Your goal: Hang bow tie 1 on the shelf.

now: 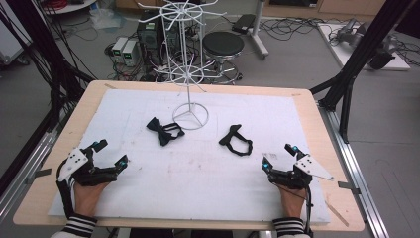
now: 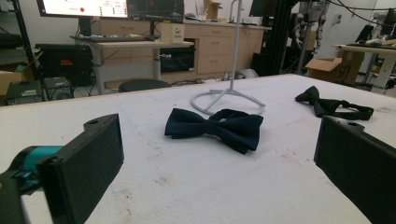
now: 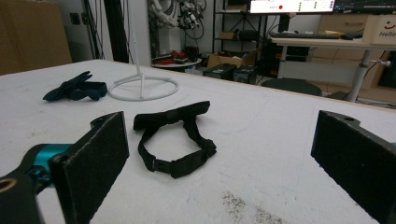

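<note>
Two bow ties lie untouched on the white mat [image 1: 148,198]: the navy bow tie [image 1: 165,131] left of the wire stand [image 1: 189,116], the black bow tie [image 1: 236,140] to its right. Left gripper [image 1: 110,153] and right gripper [image 1: 278,156] rest well short, jaws spread, empty. Recommend approaching each tie low and pinching the centre knot. Stand top cut off; strap clasps indistinct.

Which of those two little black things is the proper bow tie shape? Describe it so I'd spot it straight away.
Find the white wire stand mid-table. The bow tie lies just left of its ring base. Unlike the other tie on the right, whose strap sprawls in an open loop, it shows a full, puffed bow.
</note>
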Tool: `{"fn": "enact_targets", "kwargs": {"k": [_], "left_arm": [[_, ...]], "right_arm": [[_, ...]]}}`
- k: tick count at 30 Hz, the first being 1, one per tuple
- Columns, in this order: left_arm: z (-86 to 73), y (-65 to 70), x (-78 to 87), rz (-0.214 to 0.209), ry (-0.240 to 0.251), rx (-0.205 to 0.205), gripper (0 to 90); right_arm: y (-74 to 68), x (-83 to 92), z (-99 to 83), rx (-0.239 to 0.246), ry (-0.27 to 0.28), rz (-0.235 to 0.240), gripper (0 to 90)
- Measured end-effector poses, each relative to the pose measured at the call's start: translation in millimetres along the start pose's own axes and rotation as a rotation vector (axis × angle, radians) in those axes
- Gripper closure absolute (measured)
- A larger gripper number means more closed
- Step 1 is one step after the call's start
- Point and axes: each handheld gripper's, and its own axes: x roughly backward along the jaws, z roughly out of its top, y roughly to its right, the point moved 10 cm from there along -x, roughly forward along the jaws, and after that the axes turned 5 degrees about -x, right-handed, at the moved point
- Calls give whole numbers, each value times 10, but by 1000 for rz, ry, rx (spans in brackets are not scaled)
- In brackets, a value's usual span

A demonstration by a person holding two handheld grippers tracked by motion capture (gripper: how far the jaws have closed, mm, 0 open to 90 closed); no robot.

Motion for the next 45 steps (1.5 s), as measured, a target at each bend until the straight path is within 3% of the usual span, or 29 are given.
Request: {"fn": "enact_targets", "kwargs": {"k": [18, 26, 36, 42, 45], "left_arm": [[-13, -12, -20, 7, -23, 7, 19], [36, -39, -36, -6, -41, -10, 19], [312, -92, -34, -87, -76, -21, 19], [466, -77, -121, -144, -121, -88, 19], [518, -47, -179, -184, -127, -79, 19]], "right_arm": [[-2, 2, 1, -6, 2, 5, 33], [5, 1, 3, -8, 4, 5, 33], [3, 3, 3, -7, 4, 3, 33], [8, 6, 6, -13, 7, 0, 33], [9, 8, 7, -15, 9, 3, 33]]}}
